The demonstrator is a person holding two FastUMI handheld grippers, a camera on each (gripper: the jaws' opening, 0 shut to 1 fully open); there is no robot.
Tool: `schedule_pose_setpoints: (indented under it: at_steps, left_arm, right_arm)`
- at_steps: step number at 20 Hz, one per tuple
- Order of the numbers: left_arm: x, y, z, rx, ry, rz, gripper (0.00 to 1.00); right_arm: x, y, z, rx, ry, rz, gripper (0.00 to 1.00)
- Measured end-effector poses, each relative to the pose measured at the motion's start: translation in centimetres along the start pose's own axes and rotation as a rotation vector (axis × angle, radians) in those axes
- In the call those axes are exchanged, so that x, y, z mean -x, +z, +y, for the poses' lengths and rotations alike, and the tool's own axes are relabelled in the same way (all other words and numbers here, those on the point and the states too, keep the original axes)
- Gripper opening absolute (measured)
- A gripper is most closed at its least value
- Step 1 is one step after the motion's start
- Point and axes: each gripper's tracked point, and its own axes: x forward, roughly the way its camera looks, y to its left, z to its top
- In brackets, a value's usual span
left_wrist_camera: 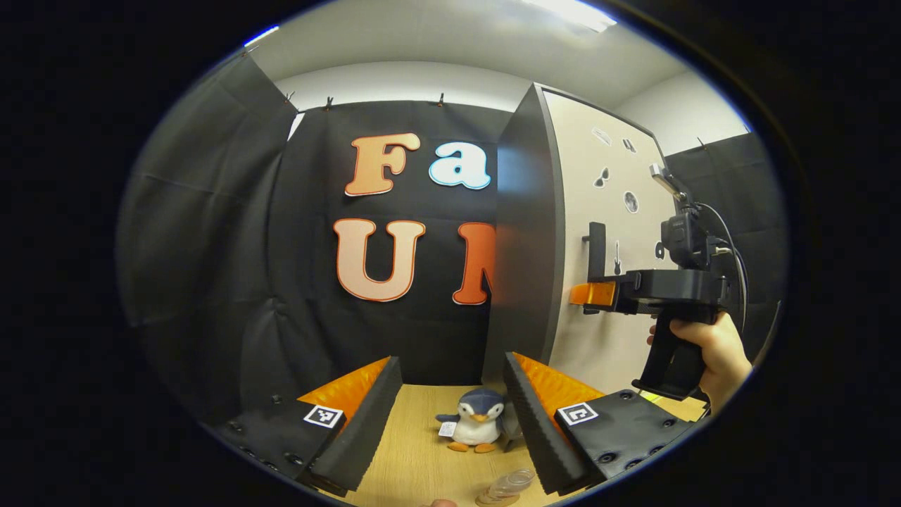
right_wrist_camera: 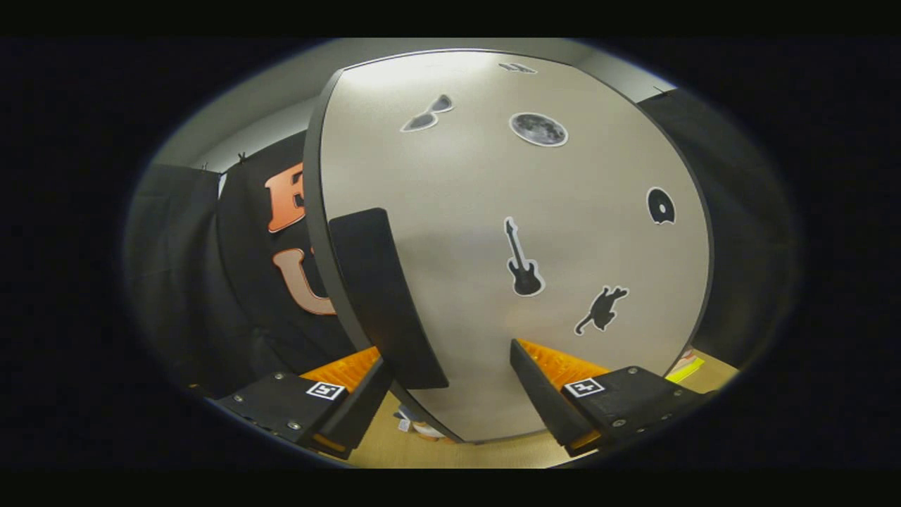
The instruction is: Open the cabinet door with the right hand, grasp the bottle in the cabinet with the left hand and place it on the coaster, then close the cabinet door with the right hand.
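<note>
While the right tool (right_wrist_camera: 450, 380) is straddling the black bar handle (right_wrist_camera: 383, 296) of the beige cabinet door (right_wrist_camera: 535, 211) at frame centre, wide open and gripping nothing, it is risking slipping off; the left tool (left_wrist_camera: 450, 394) is waiting open, empty. The bottle's position cannot be told.

A stuffed penguin (left_wrist_camera: 477, 421) stands upright on the wooden table (left_wrist_camera: 415, 451), facing the camera, with a white tag at its left side in the left gripper view. It has a grey-blue head, white belly and orange beak and feet.

Stickers in the right gripper view: sunglasses (right_wrist_camera: 427, 114) at upper left, a moon (right_wrist_camera: 538, 129) to their right, a record (right_wrist_camera: 660, 206) at the right edge, a guitar (right_wrist_camera: 522, 259) near the centre, a cat (right_wrist_camera: 602, 310) below and right of the guitar.

A yellow-green flat item (right_wrist_camera: 686, 367) lies on the table at far right; its kind cannot be determined.
</note>
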Motion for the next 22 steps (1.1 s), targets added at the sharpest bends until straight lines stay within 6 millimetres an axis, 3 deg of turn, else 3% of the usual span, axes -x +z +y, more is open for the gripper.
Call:
schedule_pose_setpoints:
  at_steps: [4,10,16,22]
  left_arm:
    - [0.1,-0.4,0.3,0.0,0.017,0.006,0.96]
    - [0.5,-0.7,-0.6,0.001,0.029,0.012,0.95]
    - [0.4,-0.3,-1.3,0.009,0.05,0.001,0.95]
    - [0.5,-0.1,-3.4,-0.012,0.039,-0.005,0.95]
  right_arm:
    - [1.1,-0.4,-0.2,0.058,0.004,-0.004,0.97]
    - [4.9,0.0,-1.2,0.207,-0.016,-0.039,0.98]
    - [10.0,0.7,-3.2,0.276,-0.027,-0.059,0.97]
    - [15.6,1.0,-6.0,0.336,-0.066,-0.085,0.97]
